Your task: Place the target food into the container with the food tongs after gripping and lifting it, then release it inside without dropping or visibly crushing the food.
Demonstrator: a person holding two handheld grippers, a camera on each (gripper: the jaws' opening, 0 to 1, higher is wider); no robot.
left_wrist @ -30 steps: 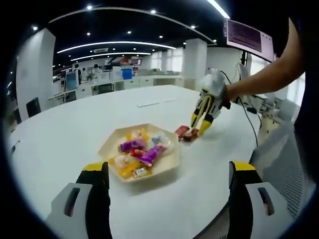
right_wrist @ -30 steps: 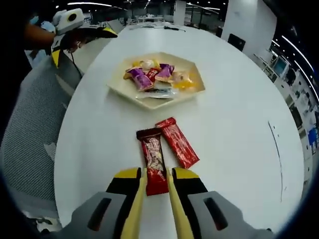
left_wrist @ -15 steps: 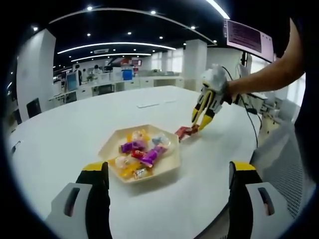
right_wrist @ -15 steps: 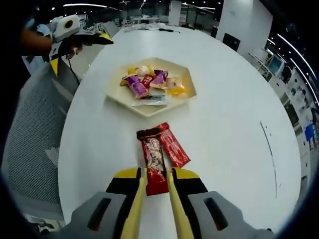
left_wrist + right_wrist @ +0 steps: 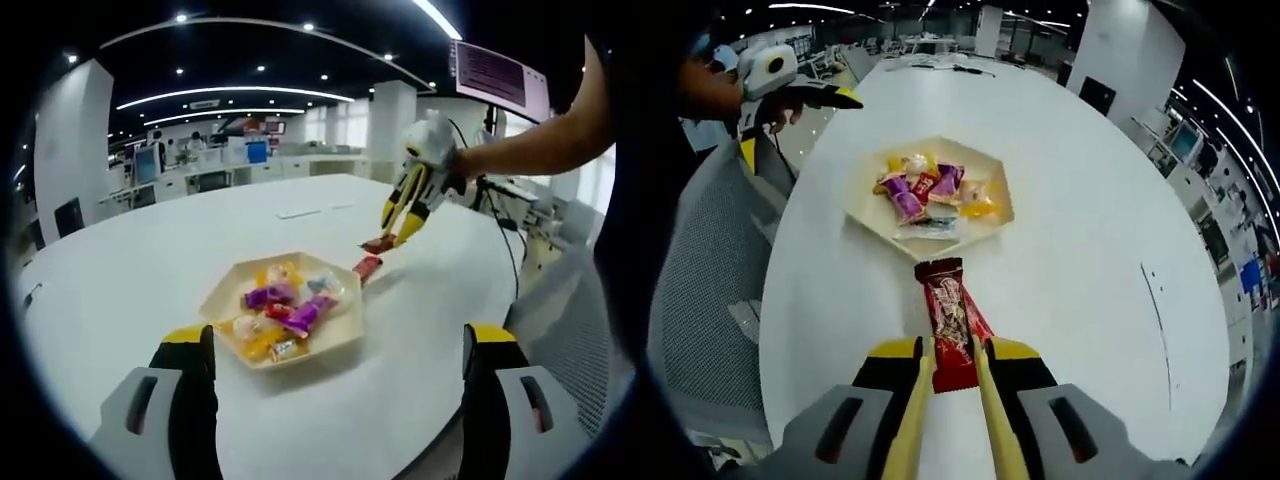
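Note:
A red snack bar hangs above the table, and my right gripper is shut on its near end. In the left gripper view that right gripper is held up by a person's arm, the bar dangling from its tips. A second red bar lies on the table just under it, beside the tray, and peeks out as a red edge. The beige hexagonal tray holds several wrapped candies. My left gripper is wide open near the tray with nothing between its jaws.
The round white table has free room on all sides of the tray. A grey mesh chair stands by the table's edge. The left gripper shows at the far end. A monitor hangs in the background.
My right gripper has risen with the red bar, lifting it off the table and closer to the tray. The second bar stays down. The left gripper has not moved.

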